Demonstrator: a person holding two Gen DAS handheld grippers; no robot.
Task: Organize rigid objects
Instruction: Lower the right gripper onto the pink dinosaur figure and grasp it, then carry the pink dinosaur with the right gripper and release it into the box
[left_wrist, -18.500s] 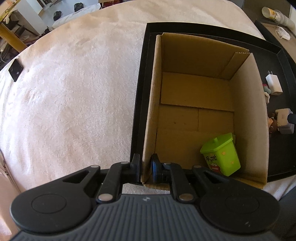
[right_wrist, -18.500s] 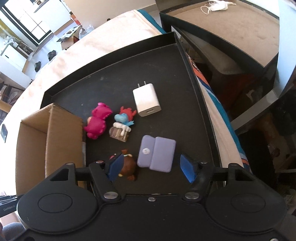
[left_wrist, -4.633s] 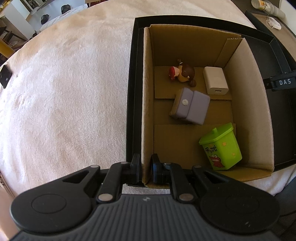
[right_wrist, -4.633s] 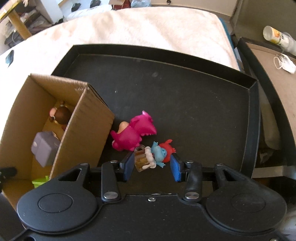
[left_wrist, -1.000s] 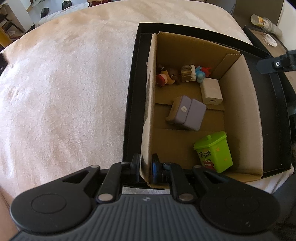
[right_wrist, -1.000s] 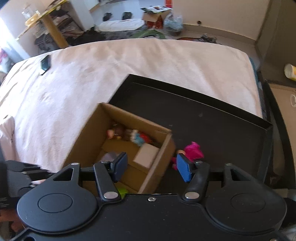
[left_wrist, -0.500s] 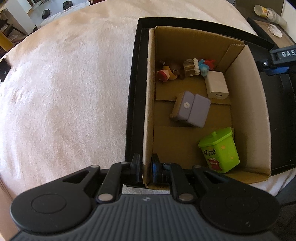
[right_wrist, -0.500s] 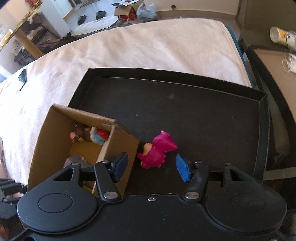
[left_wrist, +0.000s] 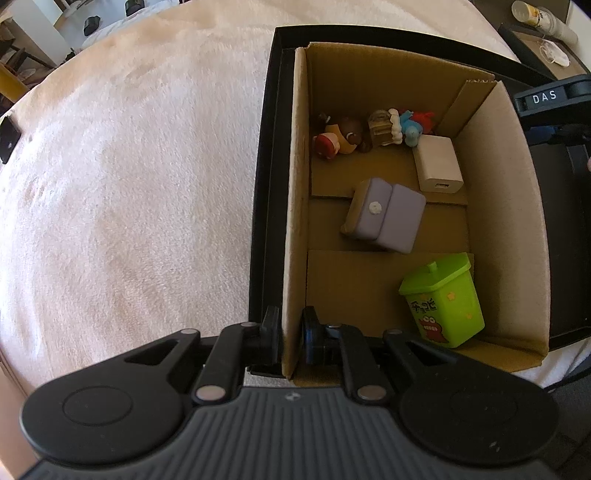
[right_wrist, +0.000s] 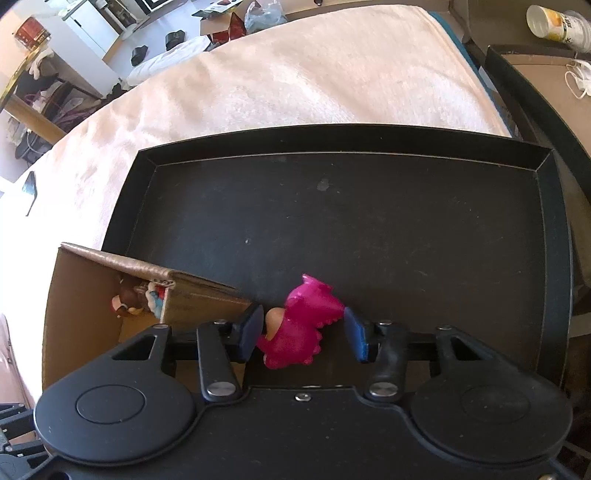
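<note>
My left gripper (left_wrist: 290, 338) is shut on the near left wall of the cardboard box (left_wrist: 295, 206). Inside the box lie a brown-haired figure (left_wrist: 338, 138), a blue and red figure (left_wrist: 400, 125), a white charger (left_wrist: 437, 168), a lilac case (left_wrist: 384, 214) and a green toy bin (left_wrist: 445, 302). My right gripper (right_wrist: 304, 334) is open, its blue pads on either side of the pink dinosaur figure (right_wrist: 301, 326), which lies on the black tray (right_wrist: 369, 229) beside the box (right_wrist: 110, 291). The pads do not touch it.
The tray sits on a cream blanket (left_wrist: 129, 184). A second dark tray (right_wrist: 546, 85) with a white mask stands at the right, and a can (right_wrist: 554, 22) beyond it. My right gripper's body shows at the left wrist view's right edge (left_wrist: 550, 99).
My right gripper has come down and forward, so the pink dinosaur now lies between its open pads. My left gripper still holds the box wall.
</note>
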